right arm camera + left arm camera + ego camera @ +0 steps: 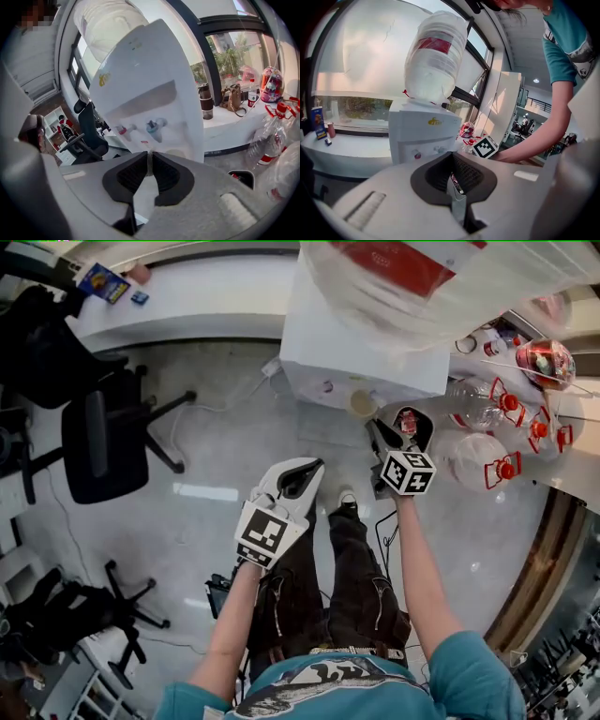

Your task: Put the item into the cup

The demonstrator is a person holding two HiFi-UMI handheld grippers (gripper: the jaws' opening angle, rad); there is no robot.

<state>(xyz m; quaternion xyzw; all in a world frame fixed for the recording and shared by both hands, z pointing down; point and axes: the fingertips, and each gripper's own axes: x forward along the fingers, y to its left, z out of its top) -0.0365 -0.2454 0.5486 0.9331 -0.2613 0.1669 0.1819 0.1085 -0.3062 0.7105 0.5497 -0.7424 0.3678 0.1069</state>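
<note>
A white water dispenser [361, 357] stands in front of me. A pale paper cup [363, 404] sits right below its taps [154, 126]. My right gripper [376, 427] is at the cup, and in the right gripper view its jaws [149, 157] are shut on a whitish wall that looks like the cup's side [142, 193]. My left gripper [305, 470] hangs lower left, over the floor. Its jaws [451, 174] are shut on a thin silvery packet [457, 188] with coloured print. The right gripper's marker cube [486, 146] shows beyond it.
Big empty water bottles [476, 407] with red handles lie on the floor to the right. A black office chair [105, 442] stands to the left. A white counter [187, 301] runs behind, with a bottle and a tumbler [205, 101] on its right part.
</note>
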